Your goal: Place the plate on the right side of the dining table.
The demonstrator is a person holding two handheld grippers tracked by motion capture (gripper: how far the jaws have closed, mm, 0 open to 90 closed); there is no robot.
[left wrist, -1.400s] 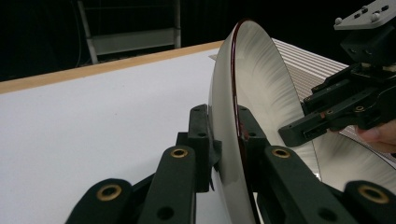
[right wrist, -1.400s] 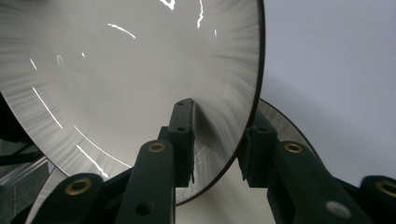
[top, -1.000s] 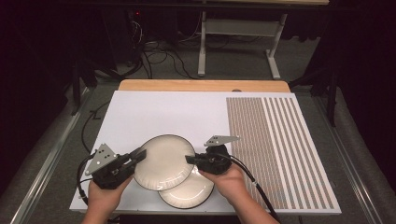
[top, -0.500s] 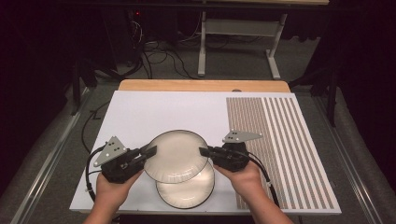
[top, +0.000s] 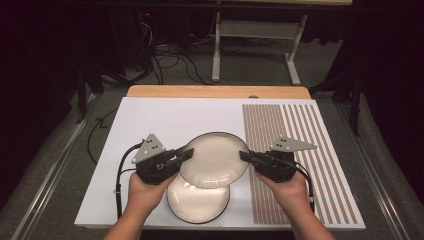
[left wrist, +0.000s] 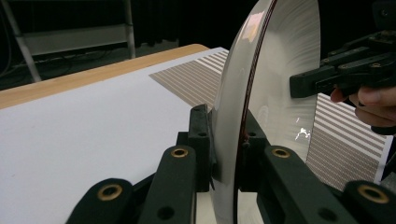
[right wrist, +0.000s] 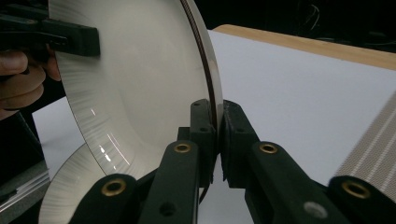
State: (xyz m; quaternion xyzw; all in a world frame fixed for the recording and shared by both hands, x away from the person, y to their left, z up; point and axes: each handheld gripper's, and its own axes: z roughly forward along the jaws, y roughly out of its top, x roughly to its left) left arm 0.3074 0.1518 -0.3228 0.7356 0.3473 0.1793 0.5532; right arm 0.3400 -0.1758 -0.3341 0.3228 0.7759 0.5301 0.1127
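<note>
In the high view, a white upper plate (top: 214,160) is held above the desk (top: 150,125) between two grippers. The left gripper (top: 184,155) is clamped on its rim at 9 o'clock, and the right gripper (top: 246,157) is clamped on its rim at 3 o'clock. In the left gripper view, the two black jaws press the plate's edge from both sides, and the same is seen in the right gripper view. A second lower plate (top: 198,200) lies flat on the white desk surface, toward 6 o'clock from the upper one and partly covered by it. A panel of brown stripes (top: 300,150) covers the desk toward 3 o'clock. Each hand, the left hand (top: 145,192) and the right hand (top: 286,192), holds its gripper from below.
</note>
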